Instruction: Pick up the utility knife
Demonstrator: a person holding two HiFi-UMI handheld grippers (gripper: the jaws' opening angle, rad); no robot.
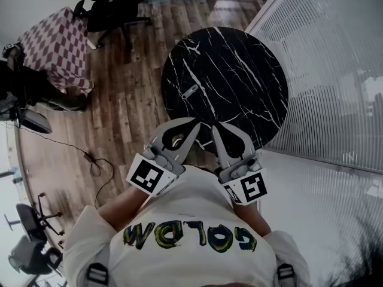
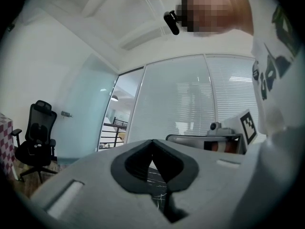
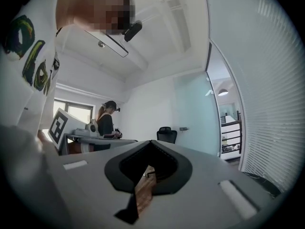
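Observation:
A grey utility knife (image 1: 190, 91) lies on the left part of a round black marble table (image 1: 239, 64) in the head view. Both grippers are held side by side close to the person's chest, pointing level toward the table's near edge. The left gripper (image 1: 195, 122) reaches just over that edge, well short of the knife, with its jaws shut and empty (image 2: 152, 141). The right gripper (image 1: 215, 125) is beside it, its tips also meeting with nothing between them (image 3: 151, 142). Neither gripper view shows the knife.
A glass wall with blinds (image 1: 335, 70) runs along the table's right. A chequered-cloth table (image 1: 57, 46) and black office chairs (image 1: 114, 5) stand at the far left, and a cable (image 1: 90, 157) lies on the wooden floor. Another person (image 3: 106, 123) stands in the distance.

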